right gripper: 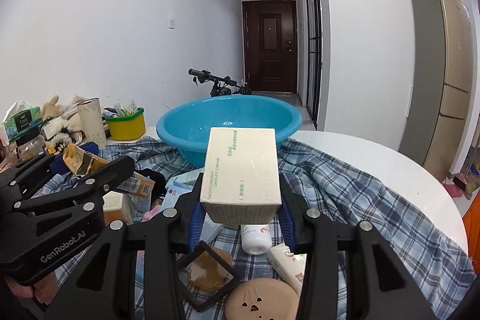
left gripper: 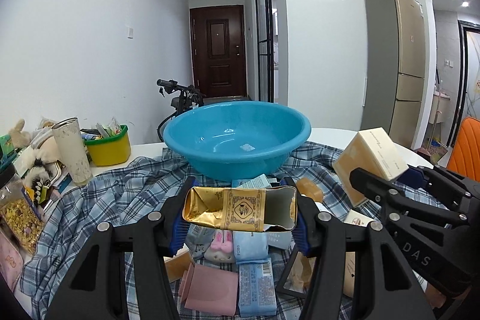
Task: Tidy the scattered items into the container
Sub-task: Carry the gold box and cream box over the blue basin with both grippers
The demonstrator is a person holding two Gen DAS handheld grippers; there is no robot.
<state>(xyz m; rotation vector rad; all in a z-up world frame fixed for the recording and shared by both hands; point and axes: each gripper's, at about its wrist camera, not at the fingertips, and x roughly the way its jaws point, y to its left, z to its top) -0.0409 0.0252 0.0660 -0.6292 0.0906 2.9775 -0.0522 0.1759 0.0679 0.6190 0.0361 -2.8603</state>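
Your left gripper [left gripper: 240,209] is clamped on a crumpled gold foil pack [left gripper: 240,207] bearing a round emblem; its lettering is too small to read. Your right gripper [right gripper: 240,200] pinches a cream carton [right gripper: 241,167] printed "MOISTURIZING SKIN-FIT CREAM". Both hang above the checked cloth [right gripper: 345,182] on the bench, just before the blue basin [left gripper: 237,137]; "Face" tissues [right gripper: 22,122] stand far left
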